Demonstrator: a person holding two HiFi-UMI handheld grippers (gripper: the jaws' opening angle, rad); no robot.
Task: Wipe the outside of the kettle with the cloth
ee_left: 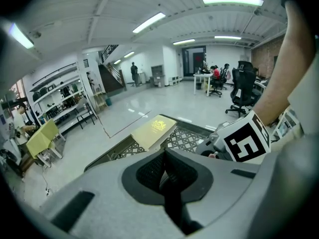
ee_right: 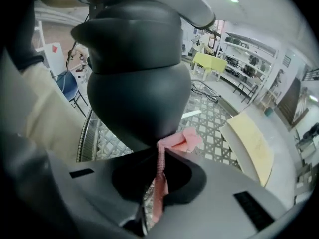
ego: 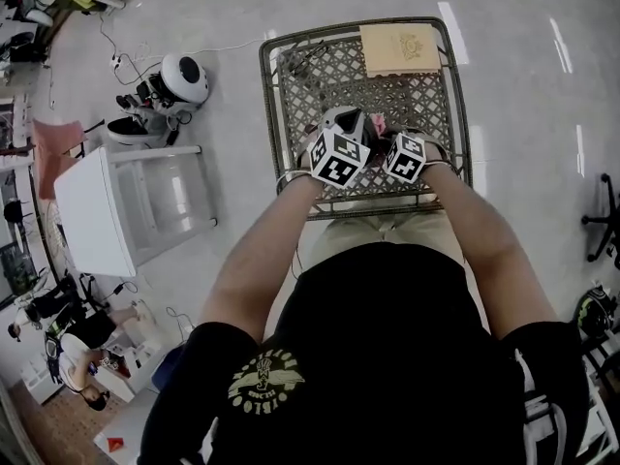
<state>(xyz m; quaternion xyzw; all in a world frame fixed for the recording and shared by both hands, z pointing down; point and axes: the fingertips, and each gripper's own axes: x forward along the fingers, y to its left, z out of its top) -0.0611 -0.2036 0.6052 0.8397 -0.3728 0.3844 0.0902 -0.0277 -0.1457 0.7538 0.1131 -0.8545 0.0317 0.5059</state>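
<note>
Firmly clamped, the right gripper (ee_right: 158,156) pinches the pink cloth (ee_right: 185,141) right under the dark kettle (ee_right: 134,83), which is over the mesh table's (ego: 291,76) near half, bare lattice stretching clear to the yellow book (ego: 399,48) at the far rim, while the left gripper's (ee_left: 164,156) jaws meet over an indistinct dark strip.

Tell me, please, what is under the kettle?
The lattice table shows under the kettle; the pink cloth in the right gripper is at its lower edge. Its base is covered.
</note>
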